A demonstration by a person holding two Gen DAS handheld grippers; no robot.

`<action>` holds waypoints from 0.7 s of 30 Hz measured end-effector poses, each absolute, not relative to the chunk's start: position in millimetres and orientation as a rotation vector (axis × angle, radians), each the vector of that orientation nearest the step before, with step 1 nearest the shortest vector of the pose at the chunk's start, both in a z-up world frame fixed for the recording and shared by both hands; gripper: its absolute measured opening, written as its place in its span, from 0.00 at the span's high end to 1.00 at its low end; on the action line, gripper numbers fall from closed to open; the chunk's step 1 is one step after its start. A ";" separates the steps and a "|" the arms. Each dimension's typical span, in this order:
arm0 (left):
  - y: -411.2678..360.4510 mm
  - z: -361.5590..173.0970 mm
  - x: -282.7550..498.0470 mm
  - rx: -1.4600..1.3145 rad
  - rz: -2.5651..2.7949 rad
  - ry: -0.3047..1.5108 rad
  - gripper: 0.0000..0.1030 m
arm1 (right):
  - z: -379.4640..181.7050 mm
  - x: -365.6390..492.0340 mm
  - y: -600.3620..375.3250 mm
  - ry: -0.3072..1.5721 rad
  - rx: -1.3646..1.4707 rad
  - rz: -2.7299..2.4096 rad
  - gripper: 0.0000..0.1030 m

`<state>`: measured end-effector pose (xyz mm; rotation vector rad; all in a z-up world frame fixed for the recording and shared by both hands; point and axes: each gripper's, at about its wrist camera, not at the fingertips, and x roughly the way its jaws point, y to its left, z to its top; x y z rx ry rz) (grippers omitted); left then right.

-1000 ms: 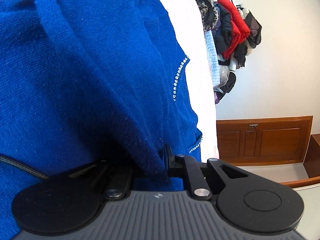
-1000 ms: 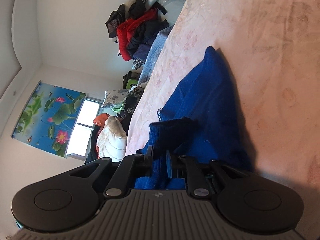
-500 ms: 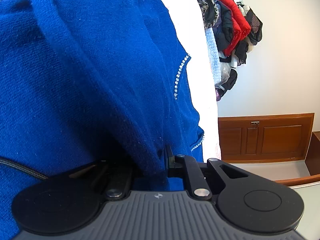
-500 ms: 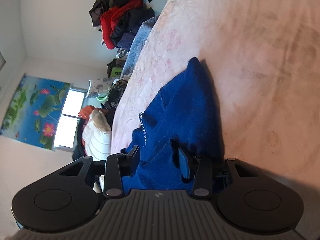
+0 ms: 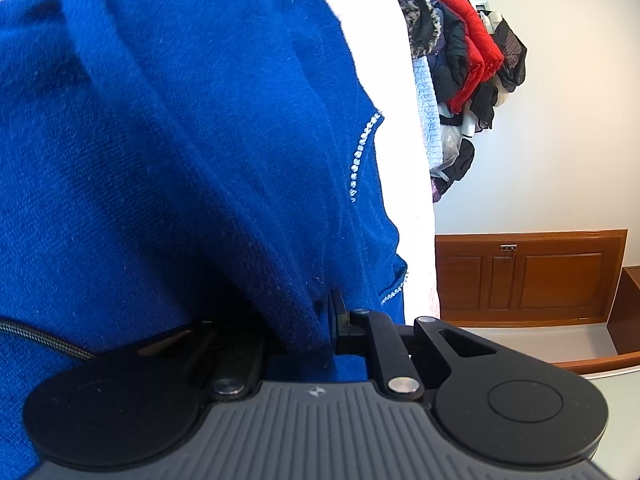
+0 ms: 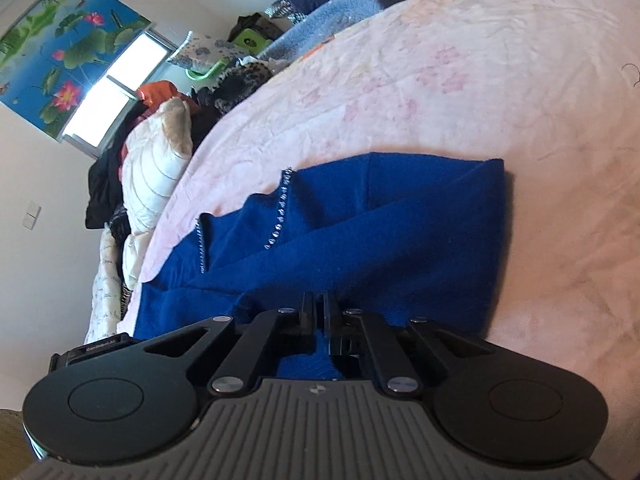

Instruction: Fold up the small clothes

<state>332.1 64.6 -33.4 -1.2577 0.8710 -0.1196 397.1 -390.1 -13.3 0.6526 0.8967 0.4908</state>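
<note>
A blue knit garment [image 6: 360, 232] with a line of small rhinestones lies partly folded on the pink bedspread [image 6: 460, 80]. My right gripper [image 6: 319, 304] has its jaws together on the garment's near edge. In the left wrist view the same blue garment [image 5: 180, 160] fills most of the frame. My left gripper [image 5: 316, 312] is shut on a thick fold of it; the left finger is hidden under the cloth.
A heap of red, black and grey clothes [image 5: 464, 60] lies past the bed's far end, with a wooden cabinet [image 5: 528, 276] against the wall. In the right wrist view pillows and more clothes [image 6: 160, 152] lie by a window [image 6: 112, 88].
My right gripper opened half a second ago, swung round and has shut again on the garment's near edge. The left gripper has kept its hold and barely moved.
</note>
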 end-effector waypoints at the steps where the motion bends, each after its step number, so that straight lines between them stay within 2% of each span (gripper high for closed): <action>1: 64.1 -29.8 331.3 -1.244 -0.122 0.858 0.89 | -8.7 391.7 -395.0 0.861 0.667 0.498 0.94; 5: 57.1 -17.7 330.4 -1.200 -0.177 0.798 0.89 | 9.9 374.2 -425.5 0.711 0.781 0.428 0.94; 12: 54.4 -35.9 328.3 -1.198 -0.163 0.841 0.89 | -34.4 375.8 -458.5 0.802 0.856 0.265 0.91; 15: 57.8 -33.2 329.0 -1.201 -0.155 0.847 0.89 | -35.9 373.7 -460.0 0.789 0.903 0.269 0.81; 17: 61.8 -30.2 327.6 -1.200 -0.145 0.835 0.89 | -33.9 370.7 -459.9 0.780 0.935 0.285 0.64; 21: 78.6 -23.6 324.4 -1.193 -0.099 0.791 0.88 | -24.9 359.4 -456.5 0.795 0.921 0.327 0.60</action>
